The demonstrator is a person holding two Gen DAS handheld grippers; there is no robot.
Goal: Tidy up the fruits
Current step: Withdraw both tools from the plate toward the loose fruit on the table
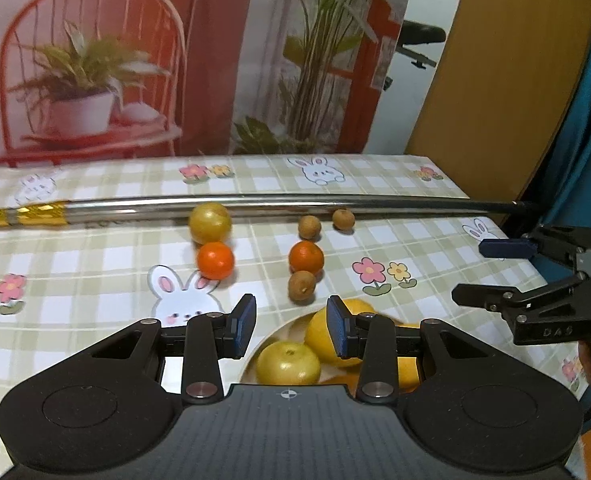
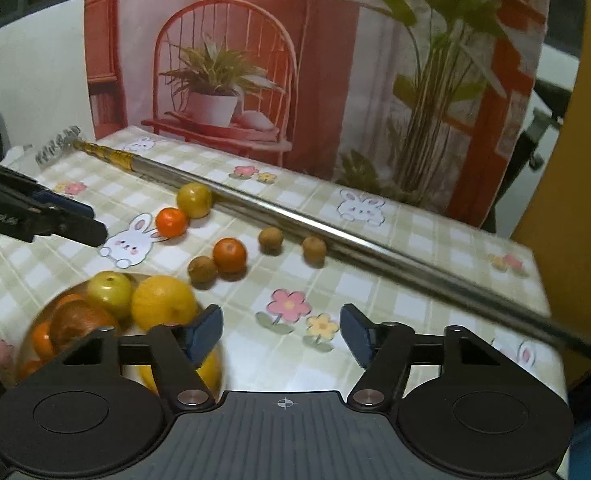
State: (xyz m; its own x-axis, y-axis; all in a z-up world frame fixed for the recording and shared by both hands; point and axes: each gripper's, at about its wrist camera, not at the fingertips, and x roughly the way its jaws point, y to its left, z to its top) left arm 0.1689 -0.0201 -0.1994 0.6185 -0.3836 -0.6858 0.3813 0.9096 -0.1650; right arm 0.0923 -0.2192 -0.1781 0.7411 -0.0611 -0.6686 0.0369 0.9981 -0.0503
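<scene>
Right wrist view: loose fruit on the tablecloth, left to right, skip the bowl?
Left orange tangerine → yellow-green fruit → near brown longan → second tangerine → middle longan → right longan, next to the metal pole.

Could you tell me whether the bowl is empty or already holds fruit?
Already holding fruit: the bowl contains a yellow-green apple, a large orange and more.

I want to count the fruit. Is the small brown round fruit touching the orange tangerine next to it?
Yes, the small brown round fruit rests against the orange tangerine on the checked tablecloth, with no gap visible between them.
</scene>
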